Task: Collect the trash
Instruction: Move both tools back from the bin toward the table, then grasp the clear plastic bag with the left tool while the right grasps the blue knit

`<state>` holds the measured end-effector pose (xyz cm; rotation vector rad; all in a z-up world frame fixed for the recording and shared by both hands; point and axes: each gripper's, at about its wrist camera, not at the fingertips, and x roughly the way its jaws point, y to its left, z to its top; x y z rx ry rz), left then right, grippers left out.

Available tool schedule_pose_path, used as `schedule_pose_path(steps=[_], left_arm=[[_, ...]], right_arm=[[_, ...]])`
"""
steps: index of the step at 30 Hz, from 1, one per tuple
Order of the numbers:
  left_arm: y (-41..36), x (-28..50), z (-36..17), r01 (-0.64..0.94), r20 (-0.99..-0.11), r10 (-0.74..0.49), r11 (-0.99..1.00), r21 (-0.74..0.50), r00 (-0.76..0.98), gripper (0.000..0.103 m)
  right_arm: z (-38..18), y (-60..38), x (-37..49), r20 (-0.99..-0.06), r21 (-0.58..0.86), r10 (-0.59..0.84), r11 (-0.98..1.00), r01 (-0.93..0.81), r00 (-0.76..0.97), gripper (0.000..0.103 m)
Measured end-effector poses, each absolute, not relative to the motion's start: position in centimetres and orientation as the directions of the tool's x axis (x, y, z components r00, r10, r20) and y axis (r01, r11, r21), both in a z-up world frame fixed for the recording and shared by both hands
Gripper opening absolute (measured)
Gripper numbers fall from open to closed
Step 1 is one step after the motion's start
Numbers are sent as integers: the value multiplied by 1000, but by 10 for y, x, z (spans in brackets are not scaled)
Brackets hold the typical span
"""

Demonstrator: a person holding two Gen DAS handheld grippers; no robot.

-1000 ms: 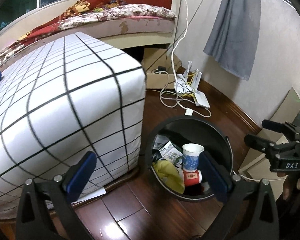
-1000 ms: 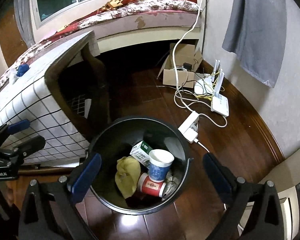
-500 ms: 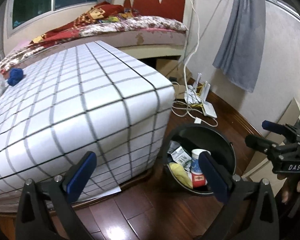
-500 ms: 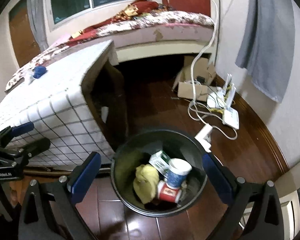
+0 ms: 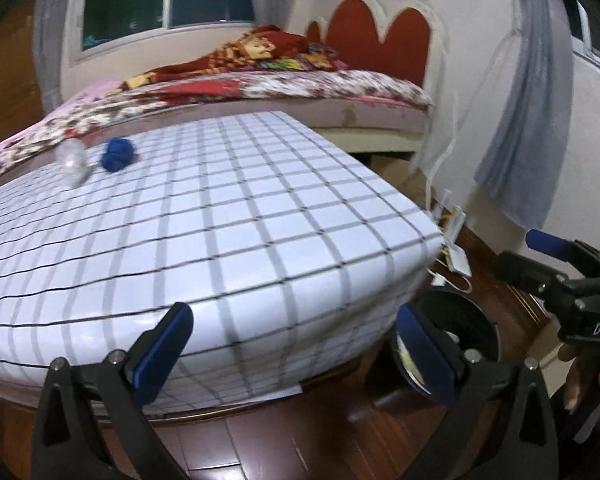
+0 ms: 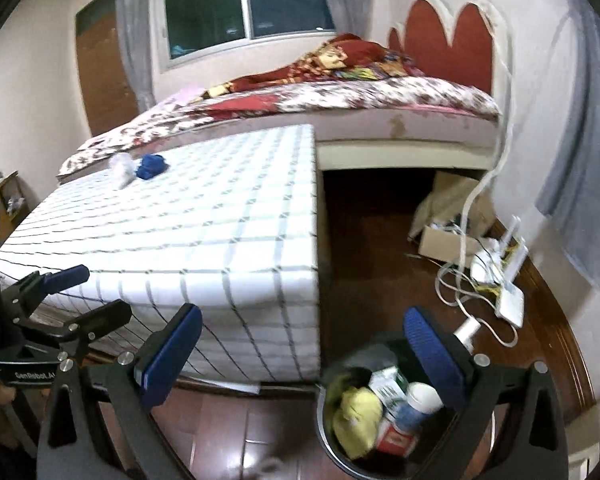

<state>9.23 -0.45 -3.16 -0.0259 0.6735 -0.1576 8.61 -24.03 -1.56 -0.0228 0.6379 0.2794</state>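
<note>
Far across the gridded tabletop (image 5: 260, 216), ahead-left of both wide-open, empty grippers: blue wad (image 5: 118, 155) beside clear crumpled plastic (image 5: 73, 162); left gripper (image 5: 296, 354) nearer than right gripper (image 6: 300, 354).

The desk (image 6: 204, 216) is covered in a smooth white cloth with a grey-and-black grid. Near its far left corner, a crumpled blue cloth-like wad (image 6: 151, 166) and a clear, glossy plastic-looking item (image 5: 73, 162) are noted. The floor (image 6: 364, 240) is dark polished wood, glossy with reflections. The bin (image 6: 384, 346) appears black plastic with a sheen. The left tool (image 5: 296, 352) and right tool (image 6: 300, 348) are matt black with blue pads (image 6: 172, 354). The bed (image 6: 360, 96) carries floral fabric.
</note>
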Motion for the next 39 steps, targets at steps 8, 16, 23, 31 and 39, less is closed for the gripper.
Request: schedule_pose_path(steps=[8,16,23,31,39], left_arm=[[64,97,-29,-19,-615,-29,997,-71,788,102],[119,92,-27,-138,-610,70,988,-65,789,102],[155,98,-25,-212,-611,140,976,-47,779,102],[195,119,-20,-270,-624,201,963,-17,755,102],[245,170,-14,-296,-651,217,955,-13,727,102]], right_arm=[[-2,-177,111,-580,62,320,934,-351,749,102],[-5,-118,131,-595,60,379,900,-431,709,102],[-3,-69,147,-620,31,403,870,-492,674,102],[1,-5,177,-659,-30,393,838,-545,641,102],[8,46,229,-656,-15,428,816,-578,621,102]])
